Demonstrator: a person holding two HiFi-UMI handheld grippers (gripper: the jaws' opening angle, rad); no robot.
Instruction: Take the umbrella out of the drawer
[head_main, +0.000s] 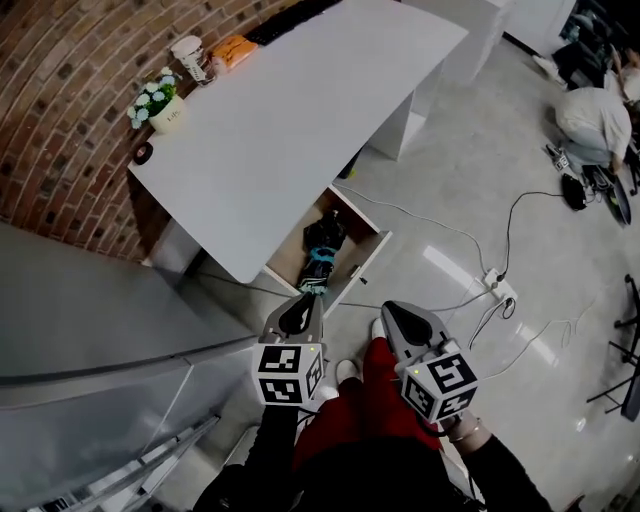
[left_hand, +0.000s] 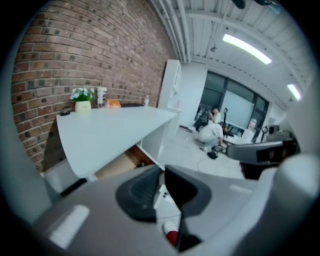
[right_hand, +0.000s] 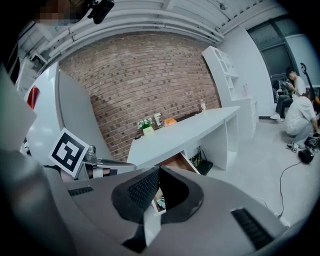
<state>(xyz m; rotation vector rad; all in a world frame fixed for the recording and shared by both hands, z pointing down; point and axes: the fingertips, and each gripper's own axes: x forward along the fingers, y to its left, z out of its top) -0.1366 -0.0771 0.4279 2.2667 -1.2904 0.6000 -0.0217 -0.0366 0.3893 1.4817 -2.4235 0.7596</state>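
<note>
Under the white desk (head_main: 290, 120) a wooden drawer (head_main: 362, 262) stands pulled out. A folded black and teal umbrella (head_main: 322, 250) lies inside it. My left gripper (head_main: 305, 303) hovers just short of the drawer's near end, its jaws together and empty. My right gripper (head_main: 390, 312) hangs beside it on the right, also shut with nothing in it. In the left gripper view the left gripper's (left_hand: 163, 170) tips meet in front of the drawer (left_hand: 120, 165). In the right gripper view a bit of the umbrella (right_hand: 161, 202) shows below the right gripper's (right_hand: 159, 170) closed tips.
A flower pot (head_main: 160, 105), a cup (head_main: 190, 58) and an orange item (head_main: 232, 50) sit along the desk's brick-wall edge. A grey cabinet (head_main: 80, 320) stands on the left. A power strip (head_main: 500, 285) with cables lies on the floor. A person (head_main: 595, 120) crouches far right.
</note>
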